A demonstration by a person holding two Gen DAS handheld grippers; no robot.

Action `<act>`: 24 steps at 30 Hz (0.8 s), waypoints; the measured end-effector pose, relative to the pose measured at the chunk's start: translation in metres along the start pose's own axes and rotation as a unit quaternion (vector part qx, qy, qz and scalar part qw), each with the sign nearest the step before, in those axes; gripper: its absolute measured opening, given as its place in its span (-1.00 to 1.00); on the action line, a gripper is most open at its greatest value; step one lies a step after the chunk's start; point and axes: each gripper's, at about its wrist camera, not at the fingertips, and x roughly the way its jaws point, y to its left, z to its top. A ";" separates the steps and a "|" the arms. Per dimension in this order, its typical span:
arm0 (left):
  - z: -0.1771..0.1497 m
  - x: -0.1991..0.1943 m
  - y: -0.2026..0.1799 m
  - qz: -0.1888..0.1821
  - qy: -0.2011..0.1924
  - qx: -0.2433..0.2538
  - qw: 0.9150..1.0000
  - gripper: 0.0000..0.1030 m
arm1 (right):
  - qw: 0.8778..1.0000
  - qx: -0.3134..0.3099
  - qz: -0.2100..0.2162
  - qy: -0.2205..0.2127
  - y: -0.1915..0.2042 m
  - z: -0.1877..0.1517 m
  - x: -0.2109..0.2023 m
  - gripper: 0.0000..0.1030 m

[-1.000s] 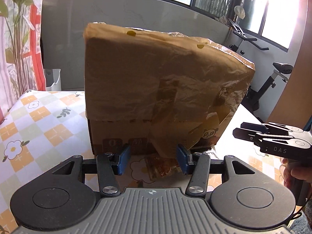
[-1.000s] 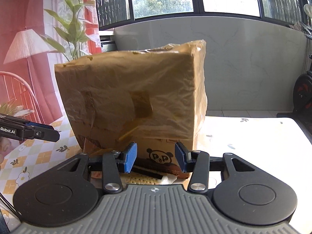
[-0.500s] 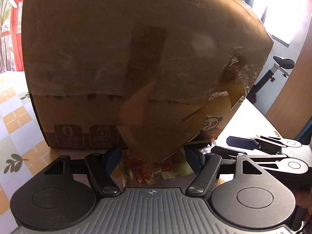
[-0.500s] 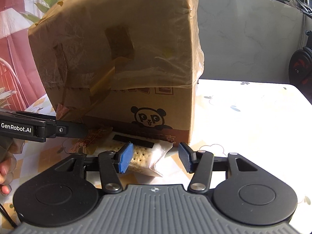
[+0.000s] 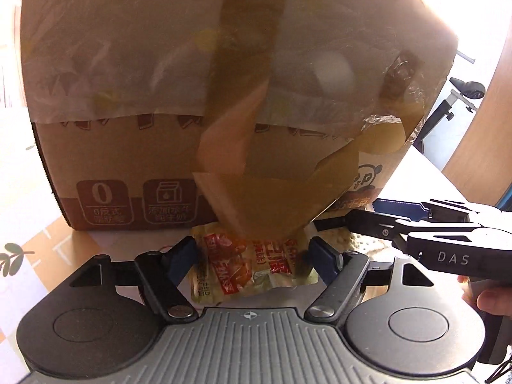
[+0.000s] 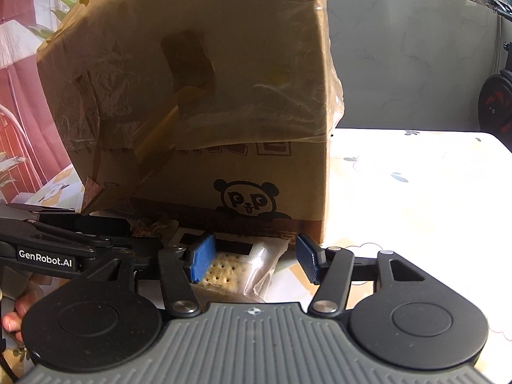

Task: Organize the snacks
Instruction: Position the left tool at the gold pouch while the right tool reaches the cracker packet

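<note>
Fingers [image 5: 179,256] of the left gripper [image 5: 252,256] spread around a snack packet [image 5: 252,272]; the right gripper [image 6: 252,257] gapes over a cracker pack [image 6: 224,272], both against the cardboard box [image 6: 224,96] on the tabletop [image 6: 416,192], likely ready to grasp.

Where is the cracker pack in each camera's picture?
Left wrist: cracker pack at right of centre, mostly hidden behind the right gripper.
Right wrist: cracker pack low at centre, between the open right gripper's fingers.
Shared landmark: the panda logo on the box.
</note>
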 end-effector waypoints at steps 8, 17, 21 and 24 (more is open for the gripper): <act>-0.013 -0.013 0.018 0.019 -0.002 0.006 1.000 0.56 | 1.000 0.004 0.012 0.003 0.004 -0.007 -0.002 0.22; 0.004 -0.010 0.005 0.024 -0.012 -0.006 1.000 0.49 | 1.000 0.017 0.019 -0.006 0.000 -0.018 -0.004 0.22; 0.014 0.005 -0.002 0.054 0.004 -0.018 0.998 0.42 | 1.000 0.017 0.020 -0.010 -0.004 -0.022 -0.008 0.22; 0.014 0.013 -0.006 0.098 0.004 -0.015 0.995 0.35 | 1.000 0.018 0.024 -0.009 -0.006 -0.024 -0.008 0.22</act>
